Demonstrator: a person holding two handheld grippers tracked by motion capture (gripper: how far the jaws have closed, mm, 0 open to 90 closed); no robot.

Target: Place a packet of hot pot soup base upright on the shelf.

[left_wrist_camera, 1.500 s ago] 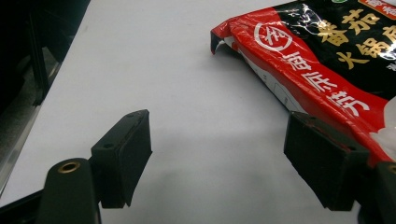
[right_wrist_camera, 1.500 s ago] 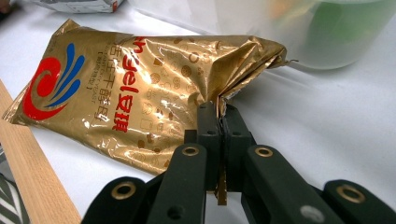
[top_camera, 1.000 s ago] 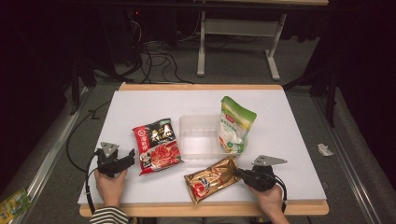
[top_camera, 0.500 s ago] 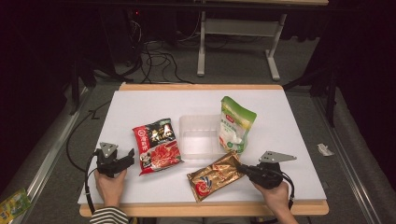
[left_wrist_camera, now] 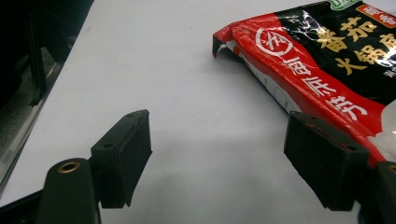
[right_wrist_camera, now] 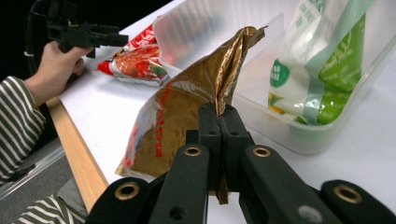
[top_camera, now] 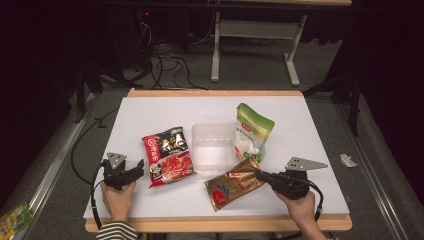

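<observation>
My right gripper is clamped tight on the edge of the gold pouch. Compared with a second ago the pouch's gripped end has come up off the table; in the right gripper view it now hangs tilted from the jaws, far end low near the table. I read that as the lift starting, probably bound for the clear plastic bin just behind it.

My left gripper is wide open and holding nothing, in the same spot as before, just beside the red-and-black packet, jaws not touching it.

Edges: the pouch sits near the front wooden edge of the table, so I shouldn't drag it backward. The bin's near wall is close in front; the pouch has to clear that rim. The green-and-white pouch leans on the bin's right side, partly over it, which narrows room there. The bin's left half looks free. Plenty of bare table to the right.
</observation>
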